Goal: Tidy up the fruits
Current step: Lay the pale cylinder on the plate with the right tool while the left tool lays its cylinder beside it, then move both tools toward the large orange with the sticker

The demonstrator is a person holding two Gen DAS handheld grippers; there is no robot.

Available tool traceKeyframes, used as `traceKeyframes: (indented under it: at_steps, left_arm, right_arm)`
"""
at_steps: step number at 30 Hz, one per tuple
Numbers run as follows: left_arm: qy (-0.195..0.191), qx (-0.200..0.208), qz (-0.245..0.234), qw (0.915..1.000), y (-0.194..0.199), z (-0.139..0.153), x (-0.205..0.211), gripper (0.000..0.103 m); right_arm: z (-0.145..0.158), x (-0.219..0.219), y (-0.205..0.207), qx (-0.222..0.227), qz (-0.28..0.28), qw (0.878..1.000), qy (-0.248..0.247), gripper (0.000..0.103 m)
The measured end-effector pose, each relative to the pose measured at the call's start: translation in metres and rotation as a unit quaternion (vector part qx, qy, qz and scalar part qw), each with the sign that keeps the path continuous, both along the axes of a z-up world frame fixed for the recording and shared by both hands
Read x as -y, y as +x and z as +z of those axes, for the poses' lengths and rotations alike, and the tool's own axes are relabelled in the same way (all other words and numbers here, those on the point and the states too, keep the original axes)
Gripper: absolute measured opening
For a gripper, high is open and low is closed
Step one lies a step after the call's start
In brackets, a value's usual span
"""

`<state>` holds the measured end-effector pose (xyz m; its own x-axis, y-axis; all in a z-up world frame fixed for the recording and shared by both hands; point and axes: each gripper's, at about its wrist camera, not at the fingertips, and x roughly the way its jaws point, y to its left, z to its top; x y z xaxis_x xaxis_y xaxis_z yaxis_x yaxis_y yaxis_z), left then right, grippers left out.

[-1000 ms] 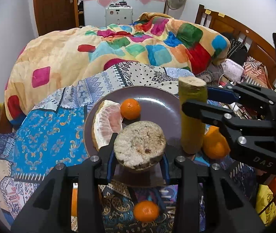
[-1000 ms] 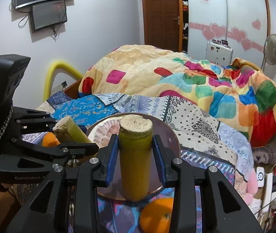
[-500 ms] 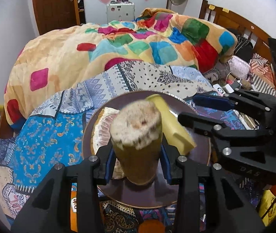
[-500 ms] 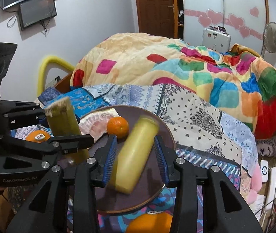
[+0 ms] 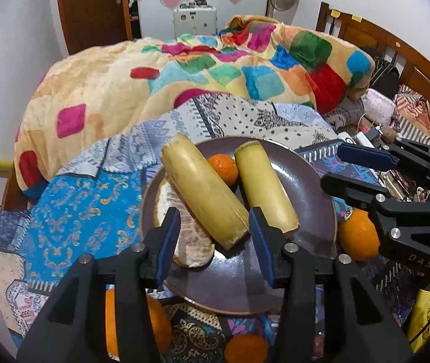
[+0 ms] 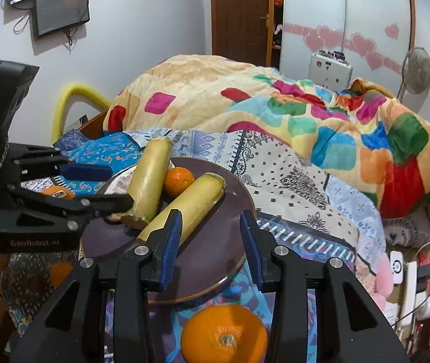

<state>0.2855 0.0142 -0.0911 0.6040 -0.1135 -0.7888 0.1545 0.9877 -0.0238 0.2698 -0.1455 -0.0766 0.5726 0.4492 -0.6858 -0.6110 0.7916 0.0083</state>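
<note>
Two yellow sugarcane pieces lie side by side on the brown plate, with a small orange wedged between them. The left cane rests partly on a pomelo slice. Its near end sits between the jaws of my left gripper, which are opening and do not press it. The right cane ends beside the left pad of my right gripper, which is open and holds nothing.
Loose oranges lie on the patterned cloth around the plate: one at its right rim, one at the front, one at the left. A colourful duvet is heaped behind. Cables and clutter are at the right.
Both cane pieces, held upright a second ago, have tipped over and now lie flat on the plate. Both grippers have let go and their jaws stand wider.
</note>
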Motion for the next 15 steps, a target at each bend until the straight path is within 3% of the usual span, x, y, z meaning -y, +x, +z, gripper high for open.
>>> traceKeyframes:
  at_steps: [10, 12, 15]
  left_arm:
    - [0.005, 0.045, 0.022, 0.9987, -0.04, 0.028, -0.022, 0.055]
    - [0.005, 0.05, 0.028, 0.9983, -0.049, 0.03, -0.028, 0.056]
    - [0.004, 0.049, 0.036, 0.9981, -0.06, 0.029, -0.039, 0.057]
  right_arm:
    - [0.02, 0.018, -0.026, 0.034, -0.015, 0.999, 0.007, 0.056]
    - [0.023, 0.023, -0.032, 0.038, -0.019, 0.999, 0.011, 0.066]
    - [0.024, 0.029, -0.039, 0.046, -0.026, 0.999, 0.009, 0.067]
